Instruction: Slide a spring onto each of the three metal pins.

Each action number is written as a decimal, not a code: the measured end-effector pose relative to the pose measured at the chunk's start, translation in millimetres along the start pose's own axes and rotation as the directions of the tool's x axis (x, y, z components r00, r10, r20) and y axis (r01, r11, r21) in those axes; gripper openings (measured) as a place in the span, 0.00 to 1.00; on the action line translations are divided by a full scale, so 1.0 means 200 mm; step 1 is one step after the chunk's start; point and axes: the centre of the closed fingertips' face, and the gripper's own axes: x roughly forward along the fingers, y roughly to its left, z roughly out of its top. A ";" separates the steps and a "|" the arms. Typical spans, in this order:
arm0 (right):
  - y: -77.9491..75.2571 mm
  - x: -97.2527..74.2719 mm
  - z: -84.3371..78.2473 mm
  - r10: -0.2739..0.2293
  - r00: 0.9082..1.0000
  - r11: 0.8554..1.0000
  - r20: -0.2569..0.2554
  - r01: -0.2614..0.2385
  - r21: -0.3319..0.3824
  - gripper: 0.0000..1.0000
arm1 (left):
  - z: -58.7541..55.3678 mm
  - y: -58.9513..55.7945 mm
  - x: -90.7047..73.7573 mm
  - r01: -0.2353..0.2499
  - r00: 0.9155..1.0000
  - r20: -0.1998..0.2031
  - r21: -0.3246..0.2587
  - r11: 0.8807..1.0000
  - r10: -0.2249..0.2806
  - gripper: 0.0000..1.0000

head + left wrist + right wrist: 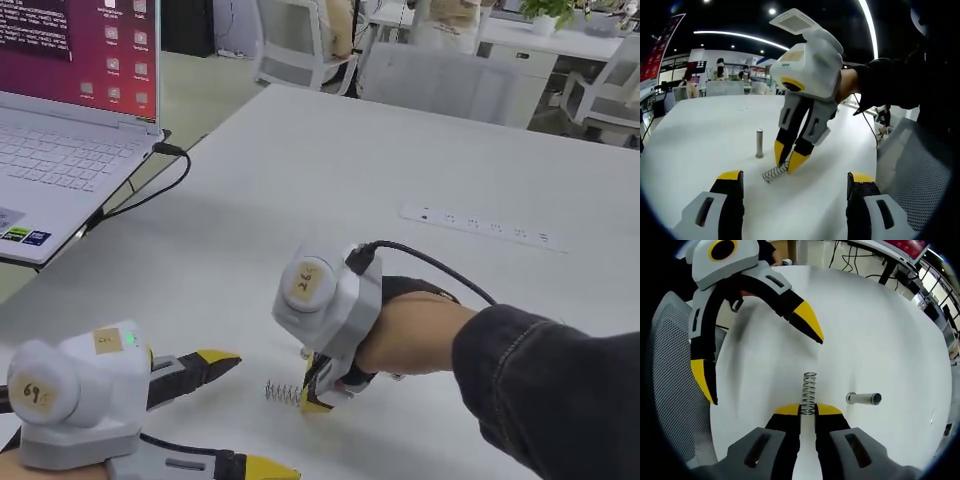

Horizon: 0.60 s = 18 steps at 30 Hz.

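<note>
The right claw (808,410) is almost closed, its yellow tips pinching one end of the spring (809,387). The spring sticks straight out from the tips, low over the white counter (350,180); whether its free end touches the surface I cannot tell. That free end points toward the left claw (795,176), which is spread wide with nothing between its tips. The left claw sits low by the near edge of the counter, facing the right claw and well short of the spring.

A metal pin (759,143) stands upright on the counter near the spring, off to one side and apart from it. It touches neither the spring nor either claw.

In the head view, the right claw is tipped down at the middle of the counter, held by a hand in a dark sleeve. An open laptop (70,110) sits at the far left with a black cable (150,195) running from its side. A white power strip (480,225) lies beyond the right claw.
</note>
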 end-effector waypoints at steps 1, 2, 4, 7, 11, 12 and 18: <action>0.00 -0.01 0.00 0.000 1.000 1.000 0.001 0.000 -0.001 0.08 | 0.00 0.00 0.00 0.002 1.000 0.000 0.000 1.000 -0.002 0.82; 0.00 -0.01 0.00 0.001 1.000 1.000 0.001 -0.001 -0.002 0.08 | 0.00 0.00 0.00 0.002 1.000 0.002 0.000 1.000 -0.002 0.82; 0.01 -0.03 -0.01 0.000 1.000 1.000 0.003 0.000 -0.005 0.08 | 0.01 0.00 0.00 0.003 1.000 0.003 0.001 1.000 -0.003 0.81; 0.02 -0.06 0.00 0.010 1.000 1.000 0.013 -0.010 0.003 0.08 | 0.01 0.00 0.00 0.005 1.000 0.001 0.003 1.000 -0.005 0.81; 0.03 -0.10 0.00 0.013 1.000 1.000 0.021 -0.013 -0.005 0.08 | 0.01 0.00 0.01 0.009 1.000 0.003 0.006 1.000 -0.009 0.81; 0.04 -0.11 0.00 0.017 1.000 1.000 0.026 -0.017 -0.009 0.08 | 0.01 0.00 0.01 0.009 1.000 0.004 0.007 1.000 -0.009 0.81; 0.07 -0.17 0.01 0.014 0.999 0.999 0.039 -0.013 -0.030 0.08 | 0.02 0.00 0.01 0.012 1.000 0.004 0.011 1.000 -0.012 0.80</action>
